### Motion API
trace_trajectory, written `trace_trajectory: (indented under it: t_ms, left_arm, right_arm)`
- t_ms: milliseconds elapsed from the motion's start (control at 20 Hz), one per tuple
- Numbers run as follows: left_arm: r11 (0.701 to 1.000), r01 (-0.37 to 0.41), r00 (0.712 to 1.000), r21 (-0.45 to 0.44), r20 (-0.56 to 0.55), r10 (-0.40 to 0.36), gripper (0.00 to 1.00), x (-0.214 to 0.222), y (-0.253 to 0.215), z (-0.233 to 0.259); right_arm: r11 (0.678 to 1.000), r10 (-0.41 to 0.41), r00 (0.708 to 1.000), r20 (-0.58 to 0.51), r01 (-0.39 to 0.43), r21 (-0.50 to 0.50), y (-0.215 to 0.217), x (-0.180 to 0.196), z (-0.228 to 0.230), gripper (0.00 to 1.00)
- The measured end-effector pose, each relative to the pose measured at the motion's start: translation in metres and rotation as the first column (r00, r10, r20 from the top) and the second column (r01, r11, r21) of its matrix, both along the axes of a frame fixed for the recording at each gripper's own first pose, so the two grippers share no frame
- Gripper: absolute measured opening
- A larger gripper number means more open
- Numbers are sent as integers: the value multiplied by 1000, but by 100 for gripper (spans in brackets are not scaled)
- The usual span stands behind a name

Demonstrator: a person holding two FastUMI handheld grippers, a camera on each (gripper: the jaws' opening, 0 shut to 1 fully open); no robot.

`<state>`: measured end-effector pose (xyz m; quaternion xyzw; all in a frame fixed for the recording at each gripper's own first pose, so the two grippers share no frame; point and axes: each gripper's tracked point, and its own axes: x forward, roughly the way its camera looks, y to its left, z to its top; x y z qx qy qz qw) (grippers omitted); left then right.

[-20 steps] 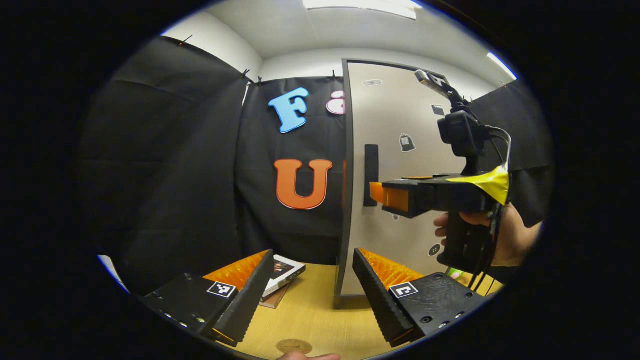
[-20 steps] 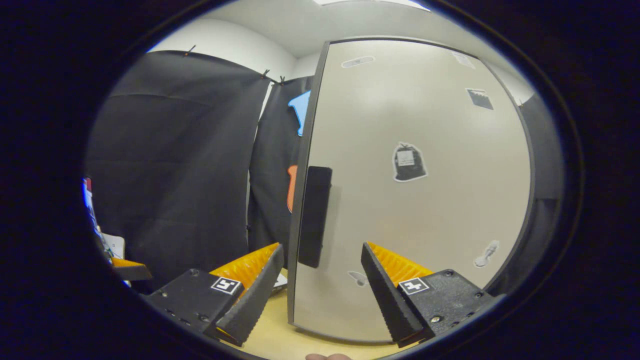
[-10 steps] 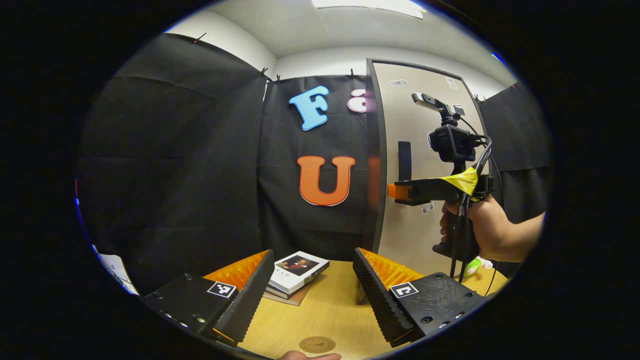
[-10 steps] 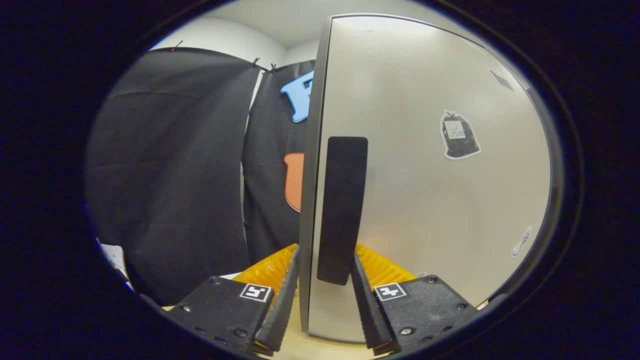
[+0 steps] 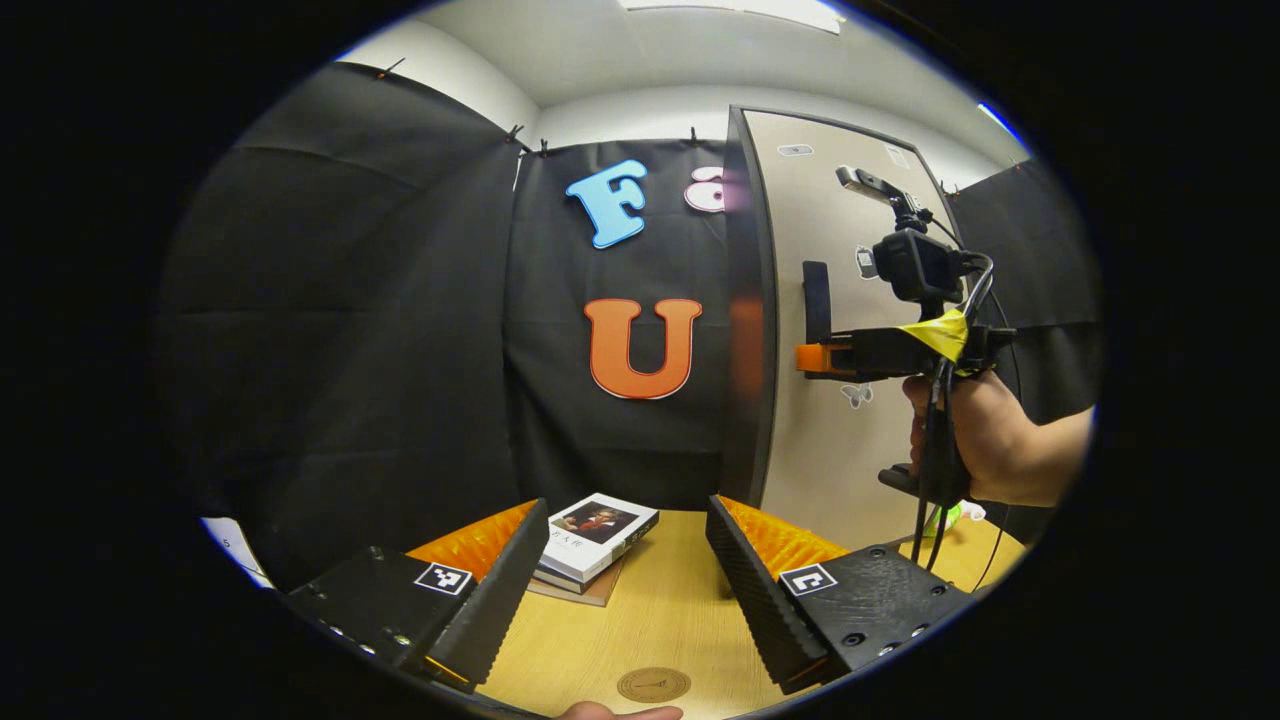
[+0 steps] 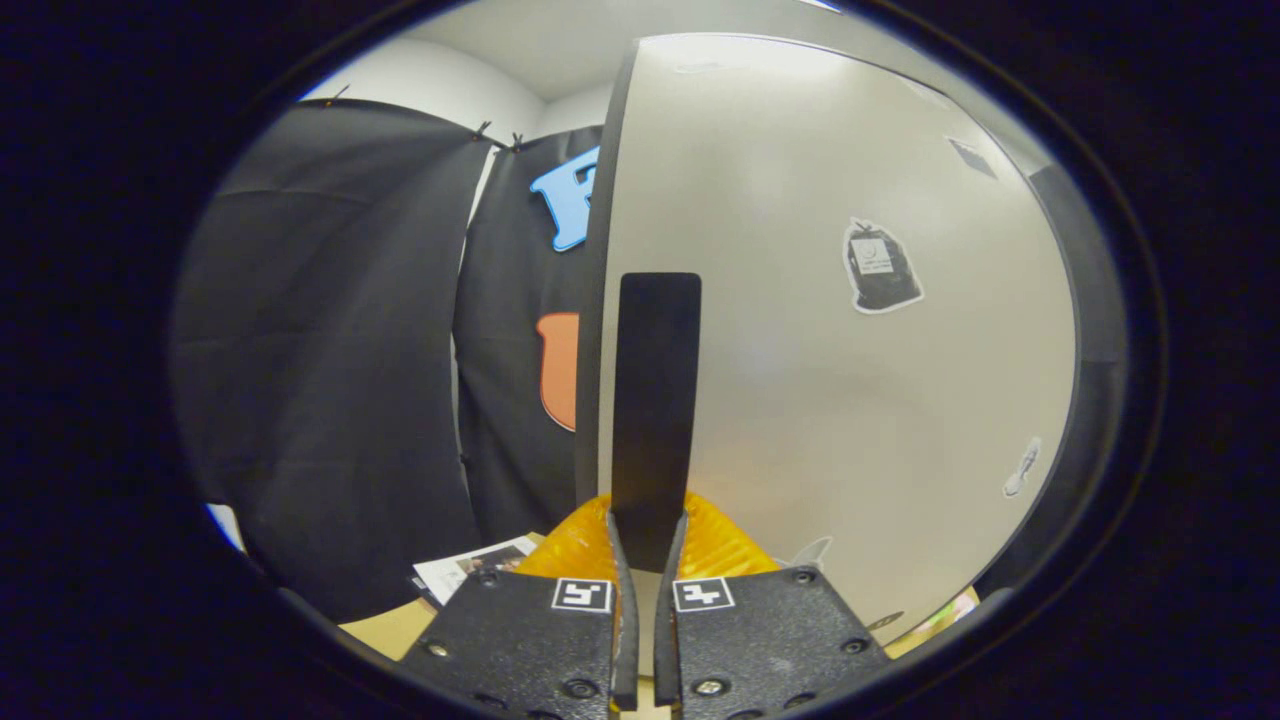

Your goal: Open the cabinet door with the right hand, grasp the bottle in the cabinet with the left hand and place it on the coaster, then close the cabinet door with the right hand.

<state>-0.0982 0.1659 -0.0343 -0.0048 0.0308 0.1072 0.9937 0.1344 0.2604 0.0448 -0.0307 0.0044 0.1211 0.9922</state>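
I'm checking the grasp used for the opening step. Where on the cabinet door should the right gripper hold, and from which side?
On the handle, the dark upright bar near the cabinet door's free edge. Come straight at the door's face, one finger on each side of the bar, near its lower end. The right gripper is clamped there.

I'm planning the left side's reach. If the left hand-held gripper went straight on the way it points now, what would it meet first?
Probably the booth's black cloth wall, just left of the cabinet door's edge; depth is hard to judge. The left hand-held gripper is open, above the table.
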Motion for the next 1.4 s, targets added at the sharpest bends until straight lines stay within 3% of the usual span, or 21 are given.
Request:
trace_trajectory:
  t_ms: [50, 300, 650, 1400]
  left_arm:
    - [1000, 4, 1000, 0, 1, -4, 95, 0, 2, -1]
    - [999, 33, 999, 5, -3, -33, 96, -12, -1, 4]
    - [988, 145, 989, 58, -26, -143, 95, -10, -18, 5]
    - [928, 372, 928, -26, 26, -371, 96, 31, -147, 22]
  right_arm:
    - [1000, 2, 1000, 4, -2, -1, -3, -8, 0, 9]
    - [1000, 2, 1000, 8, -2, 23, -15, -54, -1, 9]
    - [996, -32, 999, -17, 34, 88, -46, -129, -6, 8]
    - [986, -136, 986, -92, 144, 85, -158, -249, -13, 8]
